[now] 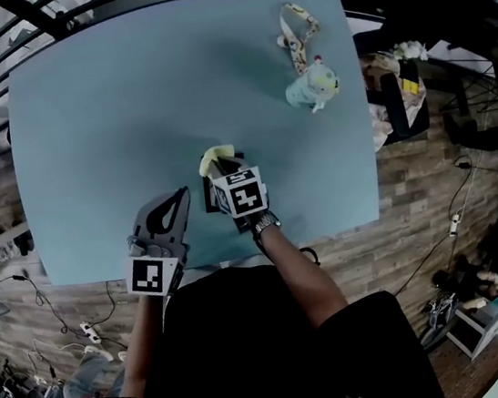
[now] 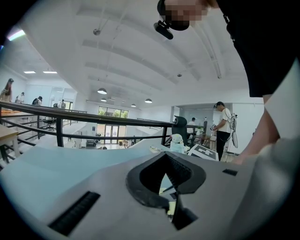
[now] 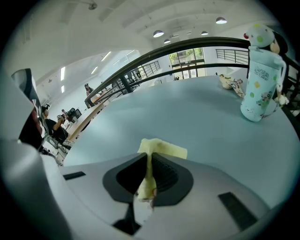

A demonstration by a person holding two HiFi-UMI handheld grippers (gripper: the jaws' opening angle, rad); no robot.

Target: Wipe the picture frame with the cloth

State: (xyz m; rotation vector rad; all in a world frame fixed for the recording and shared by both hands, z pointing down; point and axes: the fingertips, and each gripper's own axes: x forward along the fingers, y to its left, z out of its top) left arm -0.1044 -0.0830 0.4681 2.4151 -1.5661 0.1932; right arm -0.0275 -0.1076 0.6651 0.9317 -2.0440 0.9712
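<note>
The picture frame [image 1: 210, 199] is hard to see from the head view: only a dark edge of it shows on the blue surface [image 1: 125, 100], at the near side and just left of the marker cube [image 1: 239, 192] on the right claw [image 1: 219, 165], which covers most of it. The right claw is clenched on the yellow cloth [image 1: 214, 160]. In the right gripper view the cloth [image 3: 164, 149] is pinched upright between the two dark pads and a folded flap pokes out past the tips [image 3: 149, 157] over the surface [image 3: 197, 117]. The left claw [image 1: 179, 194] lies just beside the right one, to its left at the near edge of the surface, tips pointing away from the person. In the left gripper view its tips [image 2: 165, 154] meet with nothing gripped between them, and through the hollow behind them a sliver of blue and something dark and yellowish shows, too small to tell. Well apart from both claws, towards the far right corner, a pale green spotted bottle [image 1: 311, 86] stands upright with a patterned strap [image 1: 297, 30] trailing behind it; the right gripper view shows the bottle [image 3: 260, 79] at its right edge. The person wears a dark top and a wristwatch [image 1: 265, 224] on the right wrist. A dark railing [image 2: 93, 112] runs beyond the surface, and another person [image 2: 222, 126] stands in the room behind.
</note>
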